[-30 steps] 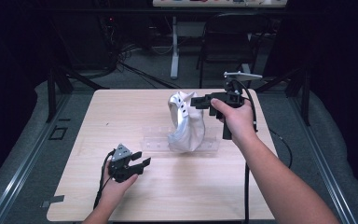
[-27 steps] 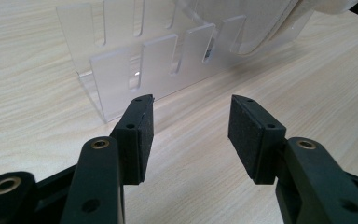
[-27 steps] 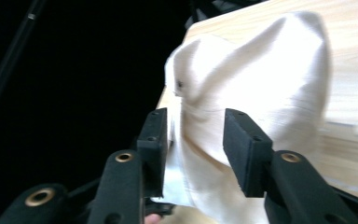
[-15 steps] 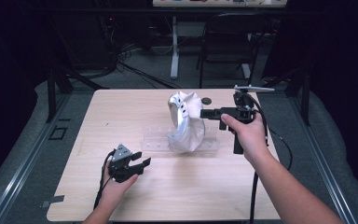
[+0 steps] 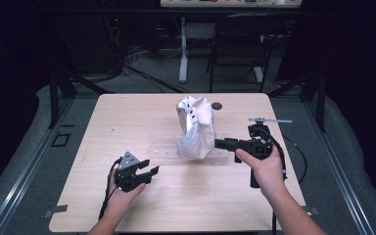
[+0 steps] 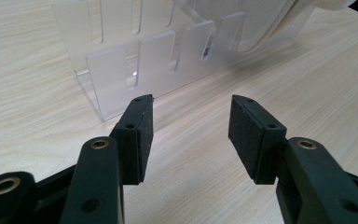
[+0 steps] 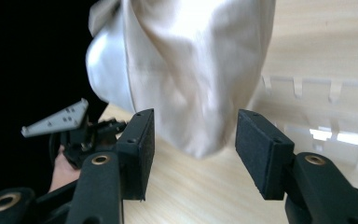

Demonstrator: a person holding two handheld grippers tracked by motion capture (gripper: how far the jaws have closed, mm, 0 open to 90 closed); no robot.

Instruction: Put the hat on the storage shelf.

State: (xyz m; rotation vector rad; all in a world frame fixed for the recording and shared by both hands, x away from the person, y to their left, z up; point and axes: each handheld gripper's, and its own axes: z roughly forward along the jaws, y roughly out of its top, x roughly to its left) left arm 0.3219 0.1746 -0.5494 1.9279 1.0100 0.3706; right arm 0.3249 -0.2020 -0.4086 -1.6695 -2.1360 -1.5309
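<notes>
Work in hand: you are handling the cream cloth bag [image 5: 196,129], which stands propped in the clear acrylic rack [image 5: 164,146] near the middle of the table [image 5: 127,112].

Right tool [image 5: 219,143]: released. Its jaws have just been opening and stand wide with nothing between them; in the right gripper view the bag's lower corner hangs just beyond the pads [image 7: 140,149], not touched.

Left tool [image 5: 147,171]: released too, jaws apart and holding nothing, resting low over the table near its front left, pointed at the rack's slotted end.

Bag position: it leans in the rack's right half, its body bulging past the rack towards your right tool.

Risk, tipping: the bag looks soft and top-heavy. If you nudge it with an open jaw, it may slump off the rack.

Risk, rack sliding: the rack looks light. A push from your right with no bracing from the left could shove rack and bag together across the table.

Risk, poor bite: closing on a loose fold alone may let the cloth slip out when you lift.

Small dark disc [image 5: 217,105]: lies behind the bag, well clear.
</notes>
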